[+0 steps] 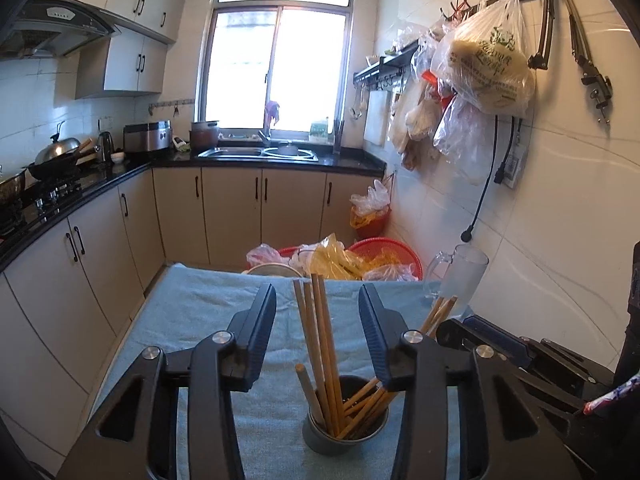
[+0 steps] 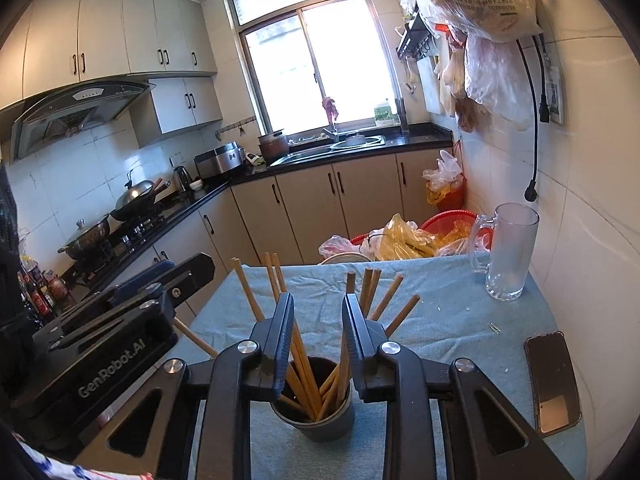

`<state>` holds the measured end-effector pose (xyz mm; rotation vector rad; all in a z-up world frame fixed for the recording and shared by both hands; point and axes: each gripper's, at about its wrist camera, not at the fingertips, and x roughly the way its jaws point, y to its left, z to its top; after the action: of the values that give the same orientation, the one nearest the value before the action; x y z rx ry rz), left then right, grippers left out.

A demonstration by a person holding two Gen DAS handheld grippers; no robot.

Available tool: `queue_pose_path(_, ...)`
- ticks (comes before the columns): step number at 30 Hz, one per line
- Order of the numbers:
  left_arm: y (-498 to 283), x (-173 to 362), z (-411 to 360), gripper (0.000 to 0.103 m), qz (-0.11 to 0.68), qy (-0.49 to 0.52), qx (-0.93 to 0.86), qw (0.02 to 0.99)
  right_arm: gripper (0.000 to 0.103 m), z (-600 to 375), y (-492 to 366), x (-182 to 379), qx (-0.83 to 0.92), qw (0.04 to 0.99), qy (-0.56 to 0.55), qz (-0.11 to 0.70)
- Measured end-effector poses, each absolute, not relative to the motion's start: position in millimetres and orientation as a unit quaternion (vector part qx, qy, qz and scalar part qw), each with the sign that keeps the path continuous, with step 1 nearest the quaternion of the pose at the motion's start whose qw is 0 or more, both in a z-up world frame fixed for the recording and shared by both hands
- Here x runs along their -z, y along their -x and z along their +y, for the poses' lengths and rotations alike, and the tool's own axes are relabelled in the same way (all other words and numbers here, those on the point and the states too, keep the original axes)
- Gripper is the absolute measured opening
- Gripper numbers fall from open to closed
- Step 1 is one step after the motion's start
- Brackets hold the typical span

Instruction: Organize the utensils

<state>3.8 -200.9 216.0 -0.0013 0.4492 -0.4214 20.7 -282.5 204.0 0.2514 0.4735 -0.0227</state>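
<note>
1. Upright in a dark round holder [image 1: 345,426], a bundle of wooden chopsticks [image 1: 320,344] fans outward, the tips leaning apart, some to the left and some to the right; the holder stands on a blue cloth [image 1: 192,320] spread over the table, near its front edge.
2. Evidently the utensils are gathered in the one cup to keep them together and off the cloth, which looks largely done.
3. Just above the holder, the left gripper [image 1: 317,312] hangs with its jaws parted, the tallest sticks rising in the gap without touching either pad.
4. Beside it, the right gripper [image 2: 318,320] points down at the same cup, its jaws narrower but apart, with sticks showing between and beside them; no grip is visible.
5. Both tools tilt gently downward, side by side, close together.
6. Farther off, a glass mug [image 2: 506,254] stands by the wall and a phone [image 2: 554,382] lies flat on the cloth.
</note>
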Motion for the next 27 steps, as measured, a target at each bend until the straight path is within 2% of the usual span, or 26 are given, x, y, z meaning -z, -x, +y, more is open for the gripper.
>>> queue_pose_path(4, 4.3, -223.2, -197.5, 0.045, 0.214, 0.001, 0.209, 0.954, 0.028, -284.8, -14.8, -210.1, 0.012, 0.966, -0.131, 0.225)
queue_pose_path(7, 16.0, -230.4, -190.8, 0.054, 0.205, 0.000, 0.200, 0.958, 0.032, -286.3, -5.9, -217.3, 0.015, 0.967, -0.135, 0.214)
queue_pose_path(9, 27.2, -236.0, -183.4, 0.070, 0.197, 0.003, 0.190, 0.962, 0.036, -286.6, 2.6, -223.4, 0.019, 0.970, -0.135, 0.204)
queue_pose_path(10, 35.4, -239.1, -177.6, 0.075, 0.188, 0.007, 0.183, 0.965, 0.041, -286.2, 10.2, -227.1, 0.023, 0.972, -0.133, 0.195)
queue_pose_path(12, 52.9, -244.1, -167.5, 0.093, 0.165, 0.008, 0.157, 0.974, 0.051, -285.1, 24.5, -231.3, 0.032, 0.975, -0.127, 0.182)
queue_pose_path(14, 72.6, -246.2, -157.0, 0.101, 0.136, 0.004, 0.125, 0.983, 0.057, -281.7, 39.4, -232.5, 0.045, 0.977, -0.117, 0.173)
queue_pose_path(16, 92.6, -246.0, -150.9, 0.103, 0.105, -0.010, 0.099, 0.990, 0.062, -277.3, 53.4, -228.3, 0.056, 0.978, -0.106, 0.171)
queue_pose_path(20, 124.8, -235.9, -146.2, 0.103, 0.078, -0.057, 0.070, 0.993, 0.065, -269.9, 77.3, -206.9, 0.080, 0.975, -0.089, 0.188)
queue_pose_path(27, 149.0, -205.8, -135.6, 0.103, 0.145, -0.045, 0.097, 0.984, 0.066, -272.6, 102.2, -163.1, 0.108, 0.961, -0.107, 0.233)
